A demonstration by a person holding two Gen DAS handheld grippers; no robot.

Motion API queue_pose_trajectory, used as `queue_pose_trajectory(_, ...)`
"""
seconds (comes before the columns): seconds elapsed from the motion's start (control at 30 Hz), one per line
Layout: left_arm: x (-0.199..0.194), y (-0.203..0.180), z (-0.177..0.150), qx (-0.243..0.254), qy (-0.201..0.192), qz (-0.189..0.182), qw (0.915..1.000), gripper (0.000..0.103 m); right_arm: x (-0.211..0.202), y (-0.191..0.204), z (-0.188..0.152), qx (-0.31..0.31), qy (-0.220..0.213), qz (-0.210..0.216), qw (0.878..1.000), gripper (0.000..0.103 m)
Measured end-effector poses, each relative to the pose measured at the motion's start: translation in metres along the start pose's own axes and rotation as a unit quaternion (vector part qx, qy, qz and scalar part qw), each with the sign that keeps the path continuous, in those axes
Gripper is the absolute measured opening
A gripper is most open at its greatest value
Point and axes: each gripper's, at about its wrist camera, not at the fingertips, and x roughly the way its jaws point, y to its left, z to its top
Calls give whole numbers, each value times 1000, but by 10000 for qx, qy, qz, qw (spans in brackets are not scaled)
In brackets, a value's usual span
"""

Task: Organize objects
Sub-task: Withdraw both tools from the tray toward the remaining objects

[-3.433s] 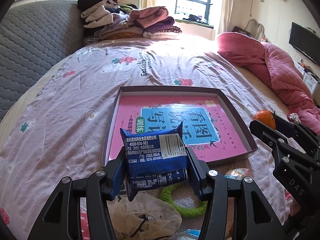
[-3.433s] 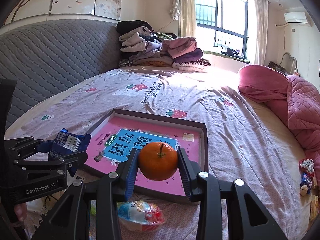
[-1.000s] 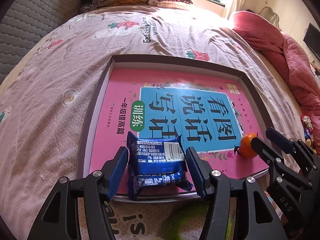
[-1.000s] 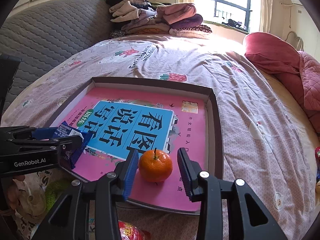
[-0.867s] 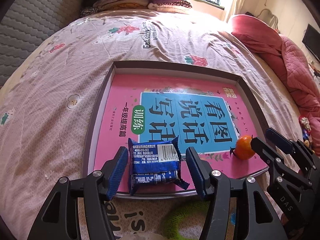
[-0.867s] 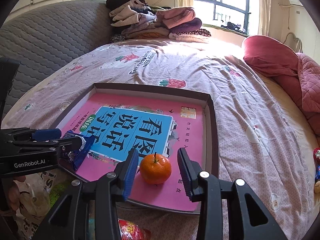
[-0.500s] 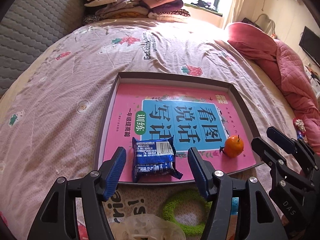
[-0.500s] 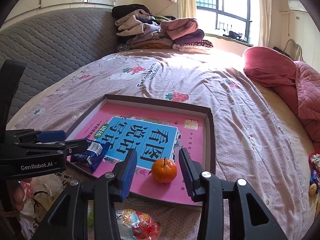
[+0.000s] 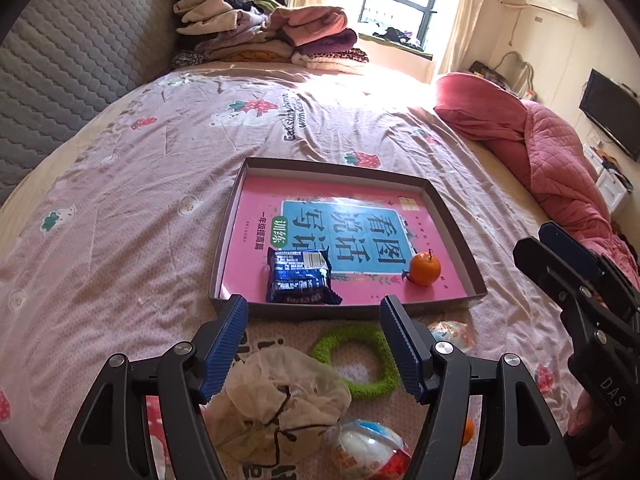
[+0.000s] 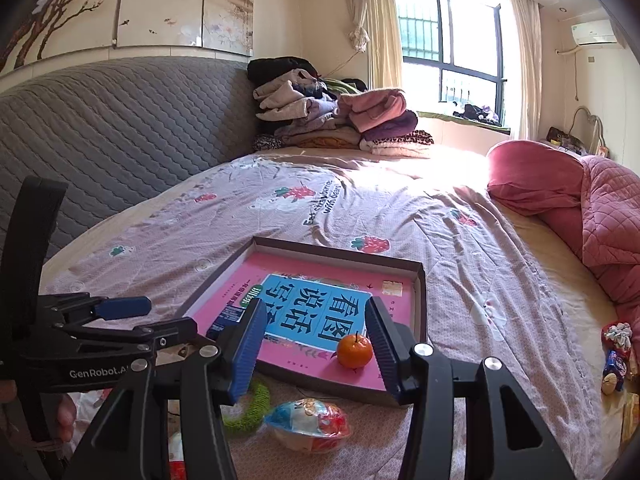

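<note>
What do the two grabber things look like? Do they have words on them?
Both are black, angular frames with silver screws and ridged blue pads on two fingers. The left gripper shows white "GenRobot.AI" lettering on its side; the right gripper shows "DAS". No cables or sleeves show.

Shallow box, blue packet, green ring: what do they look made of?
Shallow box: likely cardboard, matte brown, with thin folded walls. Blue packet: glossy plastic film, going by its crimped ends and printed barcode. Green ring: fuzzy, probably fabric or yarn-covered; its core can't be seen.
</note>
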Motion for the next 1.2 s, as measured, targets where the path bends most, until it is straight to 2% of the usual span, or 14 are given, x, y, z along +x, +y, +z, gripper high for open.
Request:
queue_pose_trajectory(0.17,-17,-2,-12,24,-109,80,9999,70,-19,10,-3,-52,-108,39,9999,51)
queue_pose_trajectory(0.3,-24,1,-21,-26,-49,-24,10000,70,-26,11,-6,21,-118,55,9999,51)
queue_pose_trajectory(0.53,-34,0,-35,7,-70,18,10000,70,-41,12,-15,52,-106,51,9999,51)
queue_pose_trajectory(1.2,-50,-10,-62,164,-19,-15,9999,70,-61,23,-59,-62,270,-67,9996,51)
